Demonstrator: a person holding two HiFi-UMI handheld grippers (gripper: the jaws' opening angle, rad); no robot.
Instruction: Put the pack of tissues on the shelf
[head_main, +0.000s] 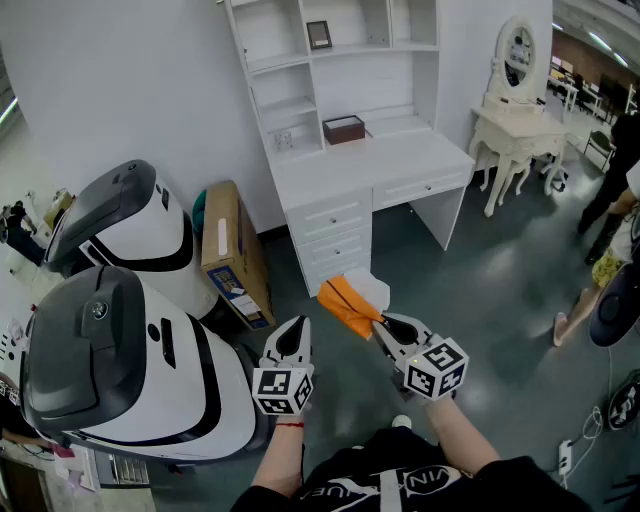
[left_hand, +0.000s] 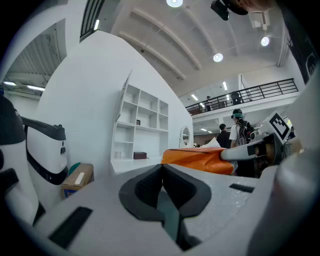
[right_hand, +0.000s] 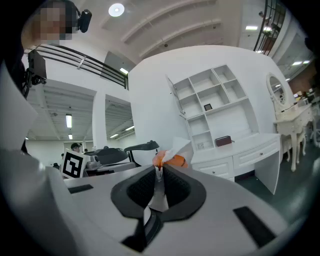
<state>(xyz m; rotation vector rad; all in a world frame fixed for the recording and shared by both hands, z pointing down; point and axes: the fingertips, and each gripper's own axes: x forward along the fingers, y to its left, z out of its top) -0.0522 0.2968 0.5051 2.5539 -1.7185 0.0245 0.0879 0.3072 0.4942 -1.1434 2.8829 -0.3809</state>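
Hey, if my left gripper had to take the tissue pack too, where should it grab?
Likely the free orange end of the tissue pack, approached from its left: the right gripper pinches the near edge, and the pack looks thin and flat.

**Bright, even hall light; gripper views heavily bent**

The scene is lit brightly and evenly from round ceiling lamps (left_hand: 218, 57), which are blown out to white discs. Soft shadows and a faint sheen are seen on the floor (head_main: 500, 290). Both gripper views are curved hard at the edges and darkened in the corners. The left gripper (left_hand: 162, 167) and right gripper (right_hand: 160, 169) are rendered soft near the lens, perhaps slightly out of focus. The pack (head_main: 350, 302) is shown in saturated orange.
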